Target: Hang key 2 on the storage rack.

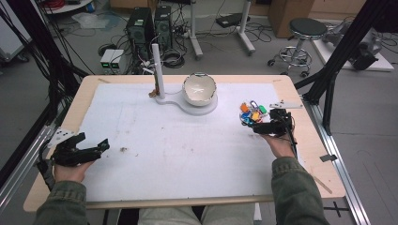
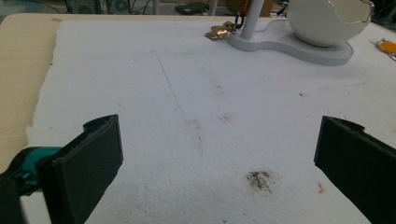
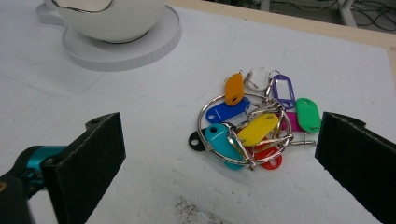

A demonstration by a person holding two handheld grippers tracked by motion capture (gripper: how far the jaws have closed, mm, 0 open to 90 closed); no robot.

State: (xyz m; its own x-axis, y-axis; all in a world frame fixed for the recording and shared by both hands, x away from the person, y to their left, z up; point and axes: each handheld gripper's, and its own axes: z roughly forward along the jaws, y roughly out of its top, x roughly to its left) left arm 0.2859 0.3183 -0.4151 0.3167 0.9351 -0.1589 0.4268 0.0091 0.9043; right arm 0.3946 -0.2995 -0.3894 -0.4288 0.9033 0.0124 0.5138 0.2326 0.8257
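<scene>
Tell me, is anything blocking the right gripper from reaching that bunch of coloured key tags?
Nothing visible does. The right gripper has its jaws wide open, and the key tags lie on the bare white mat straight ahead, between the jaws.

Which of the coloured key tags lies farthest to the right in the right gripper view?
The green tag; it lies at the right edge of the bunch, beside the purple tag, close to the right jaw.

Grey floor point(image 1: 225, 61), stool point(image 1: 307, 29), computer towers point(image 1: 149, 26).
</scene>
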